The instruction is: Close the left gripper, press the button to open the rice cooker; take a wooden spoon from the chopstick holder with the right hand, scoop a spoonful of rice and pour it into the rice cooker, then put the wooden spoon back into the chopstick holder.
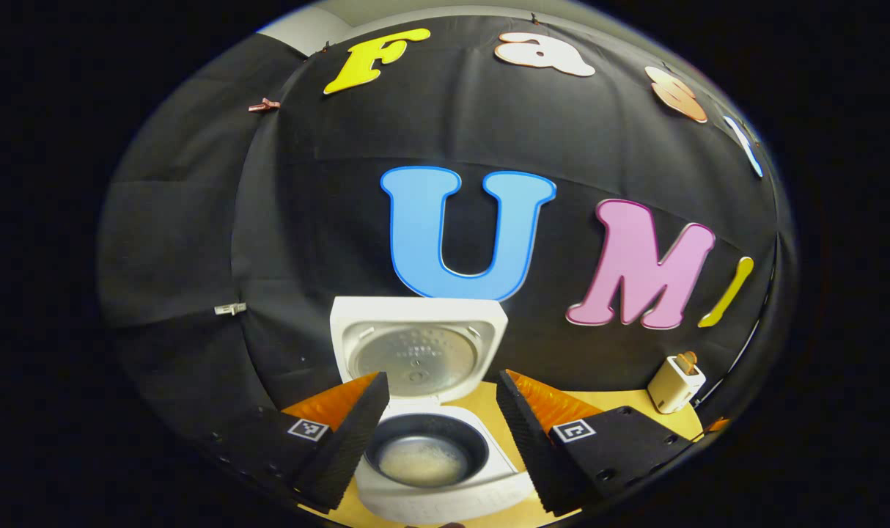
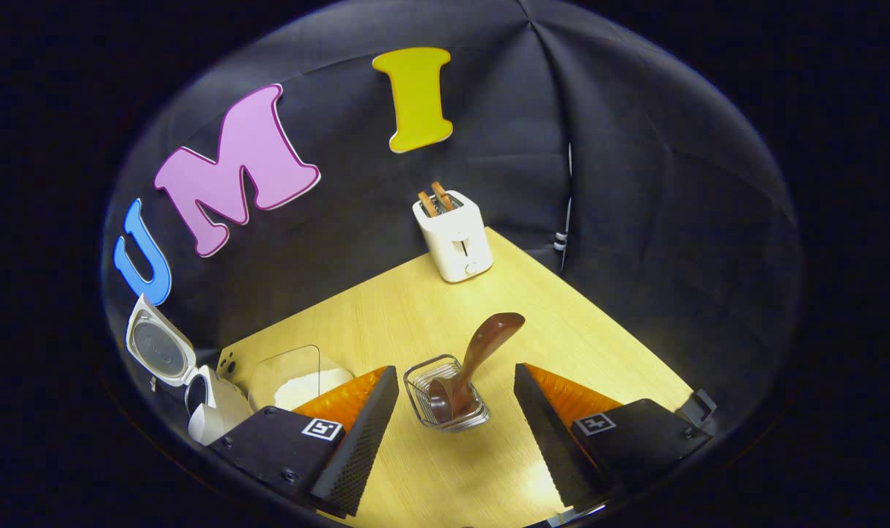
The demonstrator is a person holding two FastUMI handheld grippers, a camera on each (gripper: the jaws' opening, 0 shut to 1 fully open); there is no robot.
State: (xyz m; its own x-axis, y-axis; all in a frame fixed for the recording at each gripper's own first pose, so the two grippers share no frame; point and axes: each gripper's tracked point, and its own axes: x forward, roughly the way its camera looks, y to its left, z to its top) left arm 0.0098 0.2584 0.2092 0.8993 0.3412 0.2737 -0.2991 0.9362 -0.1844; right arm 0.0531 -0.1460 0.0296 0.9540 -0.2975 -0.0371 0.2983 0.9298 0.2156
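Your left gripper (image 1: 439, 433) spread wide over the white lid-up rice cooker (image 1: 430, 411) bottom centre, your right gripper (image 2: 456, 418) released, dark wooden spoon (image 2: 474, 363) in the wire chopstick holder (image 2: 445, 396) between its fingers.

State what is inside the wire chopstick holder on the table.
The chopstick holder holds one wooden spoon, bowl down, its handle leaning out up and to the right. The spoon's bowl covers part of the holder's floor, so whatever lies beneath it cannot be seen.
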